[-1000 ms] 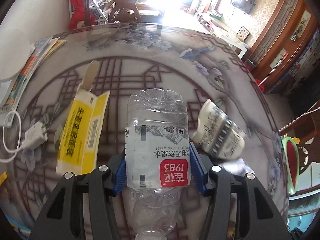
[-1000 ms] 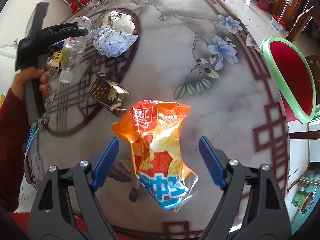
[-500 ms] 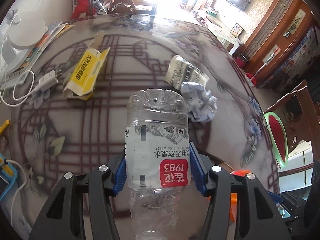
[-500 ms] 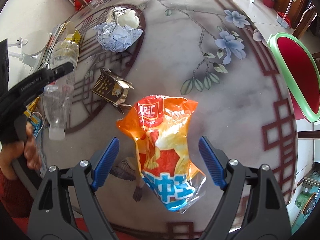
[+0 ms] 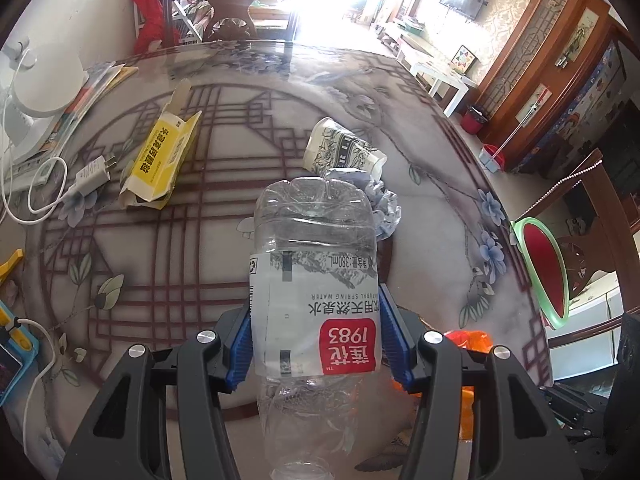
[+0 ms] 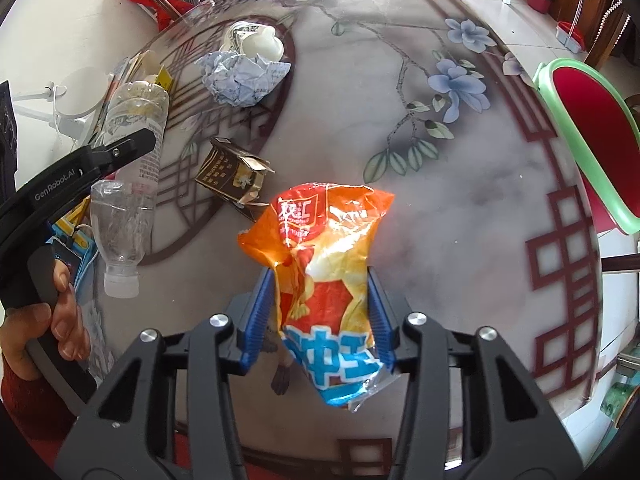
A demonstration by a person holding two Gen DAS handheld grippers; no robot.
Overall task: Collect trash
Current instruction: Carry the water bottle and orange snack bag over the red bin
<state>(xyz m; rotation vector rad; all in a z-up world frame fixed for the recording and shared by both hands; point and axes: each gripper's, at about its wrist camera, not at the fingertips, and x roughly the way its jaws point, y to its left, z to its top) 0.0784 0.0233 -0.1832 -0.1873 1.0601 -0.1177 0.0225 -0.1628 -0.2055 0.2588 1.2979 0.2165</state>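
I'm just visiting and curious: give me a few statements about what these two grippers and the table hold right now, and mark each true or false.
1. The left gripper is clamped on a clear plastic bottle. True.
2. The right gripper is closed on a yellow box. False: it squeezes an orange snack bag; the yellow box lies on the table.
3. The bottle is full of water. False: it looks empty.
4. A crumpled paper ball lies beside a paper cup. True.
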